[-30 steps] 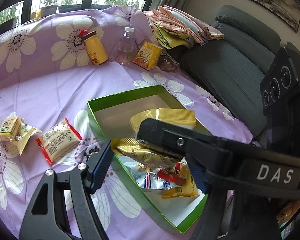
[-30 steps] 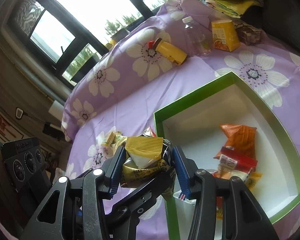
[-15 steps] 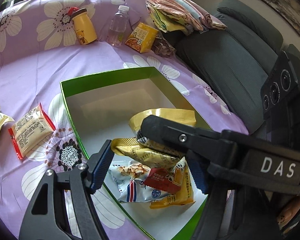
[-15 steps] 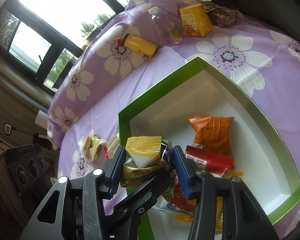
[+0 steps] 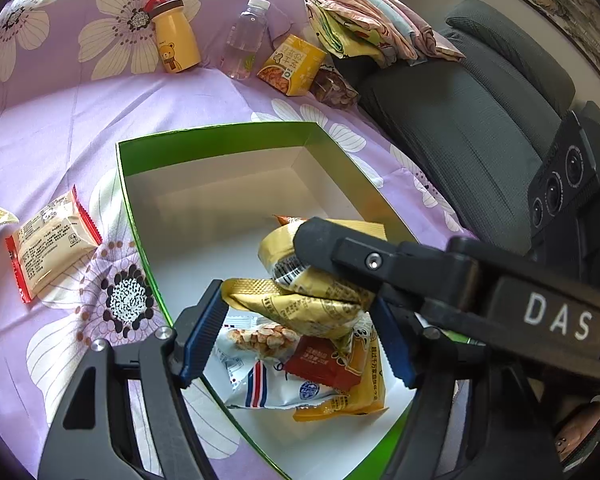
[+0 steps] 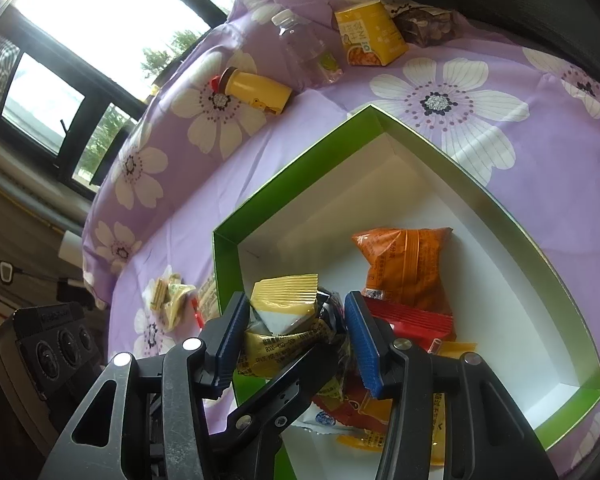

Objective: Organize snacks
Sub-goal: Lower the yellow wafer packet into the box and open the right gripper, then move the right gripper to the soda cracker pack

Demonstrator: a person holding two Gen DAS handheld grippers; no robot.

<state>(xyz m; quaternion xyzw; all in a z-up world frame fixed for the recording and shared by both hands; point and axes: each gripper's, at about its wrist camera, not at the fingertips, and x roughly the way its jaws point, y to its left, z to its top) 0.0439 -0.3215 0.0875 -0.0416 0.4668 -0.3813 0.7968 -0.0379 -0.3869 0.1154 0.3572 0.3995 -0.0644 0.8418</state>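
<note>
Over the green box [image 6: 476, 194] on the purple flowered cloth [image 5: 52, 128] I hold both tongs. My right tongs [image 6: 296, 326] are clenched on a gold snack packet [image 6: 282, 304], their blue pads pressing its crumpled sides, and the packet hangs above the near part of the box. From the left view the same packet [image 5: 300, 300] shows under the crossing black finger of the right tongs. My left tongs [image 5: 300, 338] stand released, their pads wide apart on either side of that packet and pressing on nothing that I can see. Inside the box lie an orange packet [image 6: 404, 264], a red packet [image 6: 410, 318], a white and blue bag [image 5: 260, 384] and a yellow packet [image 5: 360, 396], piled at the near end. Outside it, on the cloth, a red-edged cracker packet [image 5: 50, 240] and small pale packets [image 6: 168, 294] lie left of the box. At the far side stand a yellow bottle [image 5: 176, 38], a clear bottle [image 5: 244, 40], a yellow carton [image 5: 292, 64] and a bag of nuts [image 5: 334, 86]
</note>
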